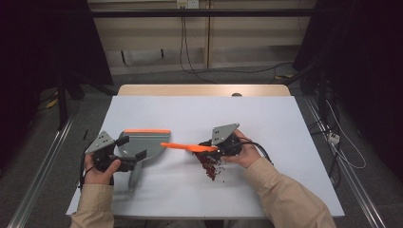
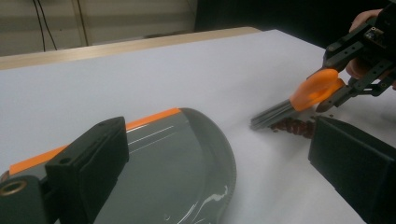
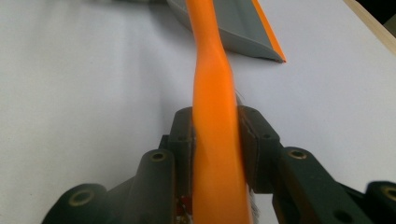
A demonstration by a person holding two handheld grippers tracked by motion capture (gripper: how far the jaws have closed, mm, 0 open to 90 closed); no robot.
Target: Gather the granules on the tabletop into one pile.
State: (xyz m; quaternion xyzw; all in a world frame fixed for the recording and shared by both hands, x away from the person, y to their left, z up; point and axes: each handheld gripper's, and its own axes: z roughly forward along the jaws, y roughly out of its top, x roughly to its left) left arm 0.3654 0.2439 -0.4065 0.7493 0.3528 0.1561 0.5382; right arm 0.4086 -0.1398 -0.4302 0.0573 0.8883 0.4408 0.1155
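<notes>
At a white-covered table (image 1: 266, 118), the right gripper (image 1: 215, 147) clamps the head of an orange plastic hand brush (image 1: 183, 147), its handle aimed at nine o'clock over a scatter of small dark-red bits (image 1: 211, 168). The left gripper (image 1: 130, 153), jaws spread wide, straddles a grey plastic dustpan with an orange lip (image 1: 145, 141) at the brush's nine o'clock.

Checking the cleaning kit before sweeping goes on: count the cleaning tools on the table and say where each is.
2. The grey dustpan lies left of centre, by the left gripper. The orange brush is clamped in the right gripper, bristles over the red bits. None looks hidden.
</notes>
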